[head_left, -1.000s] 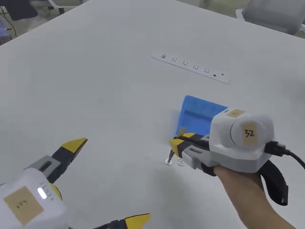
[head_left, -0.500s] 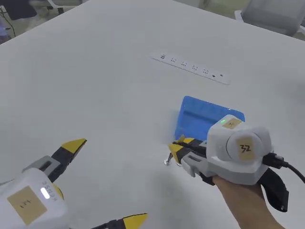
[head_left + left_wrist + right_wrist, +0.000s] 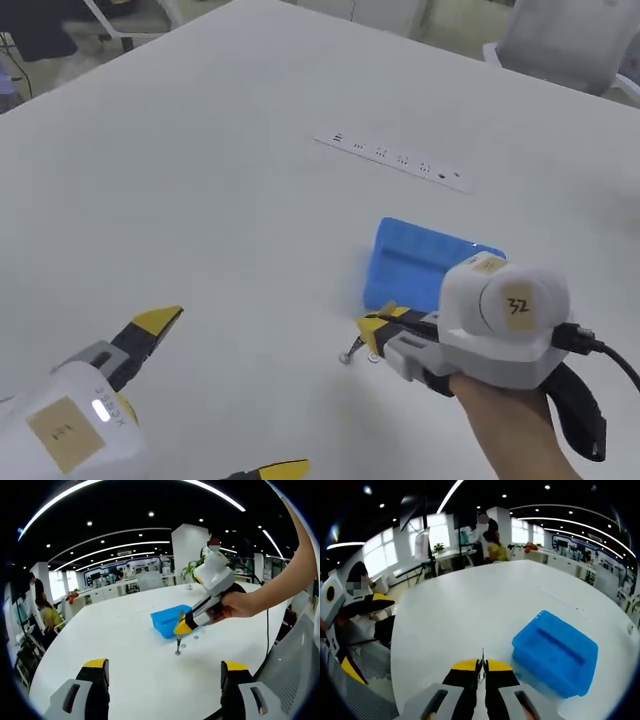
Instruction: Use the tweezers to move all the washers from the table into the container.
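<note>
My right gripper (image 3: 482,669) is clamped on the thin metal tweezers (image 3: 178,644), tips at a small silver washer (image 3: 177,653) on the white table (image 3: 200,200) just beside the blue plastic container (image 3: 415,262), so I reckon the pick is in hand and a firm pinch and lift over the rim come next, while my left gripper (image 3: 164,666) gapes idle.

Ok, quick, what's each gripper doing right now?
Left gripper: open, holding nothing.
Right gripper: shut on the tweezers.
</note>
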`<state>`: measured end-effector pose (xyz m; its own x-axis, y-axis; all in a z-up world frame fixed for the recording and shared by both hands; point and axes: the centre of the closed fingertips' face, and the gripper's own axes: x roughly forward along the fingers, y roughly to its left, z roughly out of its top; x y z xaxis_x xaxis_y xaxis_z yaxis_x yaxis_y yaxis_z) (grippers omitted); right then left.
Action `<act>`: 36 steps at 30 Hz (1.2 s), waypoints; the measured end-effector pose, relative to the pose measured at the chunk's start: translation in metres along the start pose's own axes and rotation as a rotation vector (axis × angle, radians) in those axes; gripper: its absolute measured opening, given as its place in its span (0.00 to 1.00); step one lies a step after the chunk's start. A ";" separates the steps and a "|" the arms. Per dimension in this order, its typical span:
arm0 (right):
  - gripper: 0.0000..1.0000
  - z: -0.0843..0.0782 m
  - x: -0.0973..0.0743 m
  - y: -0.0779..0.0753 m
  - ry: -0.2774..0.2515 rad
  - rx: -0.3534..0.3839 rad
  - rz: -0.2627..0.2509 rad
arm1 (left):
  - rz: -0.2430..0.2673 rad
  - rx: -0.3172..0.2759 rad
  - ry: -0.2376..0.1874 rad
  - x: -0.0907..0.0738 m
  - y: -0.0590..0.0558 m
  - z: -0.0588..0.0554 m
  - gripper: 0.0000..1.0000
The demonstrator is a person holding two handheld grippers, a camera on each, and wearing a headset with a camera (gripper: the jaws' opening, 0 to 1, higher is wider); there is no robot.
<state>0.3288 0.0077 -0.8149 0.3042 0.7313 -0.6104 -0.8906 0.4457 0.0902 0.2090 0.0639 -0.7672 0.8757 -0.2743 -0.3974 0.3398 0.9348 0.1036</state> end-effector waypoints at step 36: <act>0.00 0.065 -0.041 -0.046 -0.094 -0.062 -0.145 | -0.015 0.022 0.013 0.002 -0.004 -0.004 0.96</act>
<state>0.3792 -0.0094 -0.7423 0.4587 0.7083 -0.5366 -0.8534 0.5194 -0.0440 0.2078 0.0608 -0.7719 0.8660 -0.2846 -0.4112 0.3600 0.9255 0.1176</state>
